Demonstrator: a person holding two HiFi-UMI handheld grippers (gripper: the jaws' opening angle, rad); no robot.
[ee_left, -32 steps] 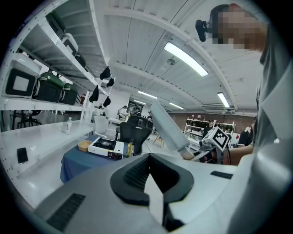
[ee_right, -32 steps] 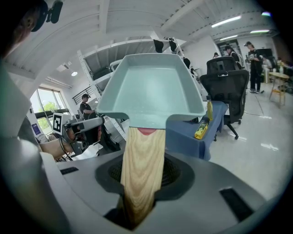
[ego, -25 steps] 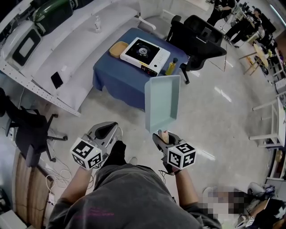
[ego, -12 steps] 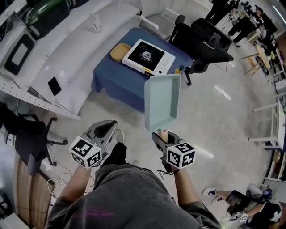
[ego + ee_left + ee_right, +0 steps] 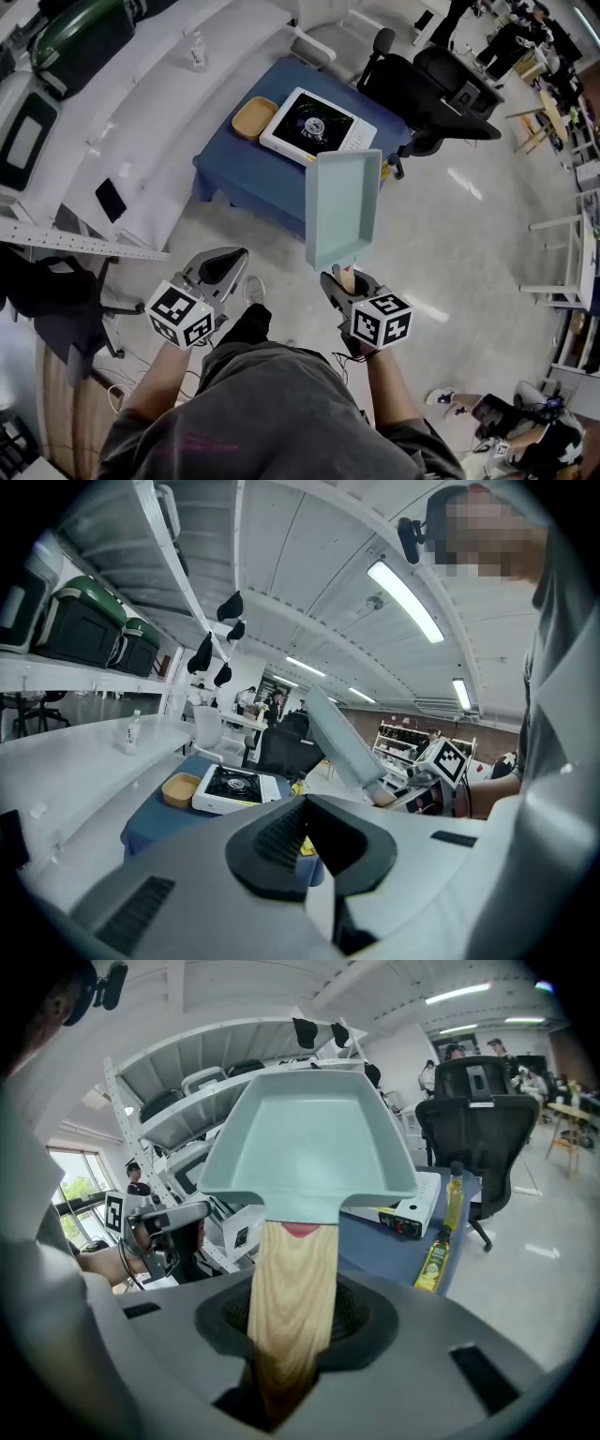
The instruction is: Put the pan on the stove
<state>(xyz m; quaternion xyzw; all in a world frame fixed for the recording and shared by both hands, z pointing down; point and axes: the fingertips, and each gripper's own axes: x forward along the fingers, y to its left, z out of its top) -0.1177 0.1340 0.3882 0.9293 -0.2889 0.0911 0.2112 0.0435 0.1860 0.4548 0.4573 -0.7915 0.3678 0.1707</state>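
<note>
Nothing legible anywhere. Yellow label on the oil bottle [image 5: 434, 1262], far right: too small to read. Pink print on the near grey shirt [image 5: 197, 441]: blurred. Coded black-and-white squares on the cubes of left gripper [image 5: 222, 265] and right gripper [image 5: 343, 279], no letters.

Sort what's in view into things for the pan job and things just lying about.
For the job: pan, held in the right gripper; stove; blue table.
Lying about: yellow dish, oil bottle, office chair, phone.
</note>
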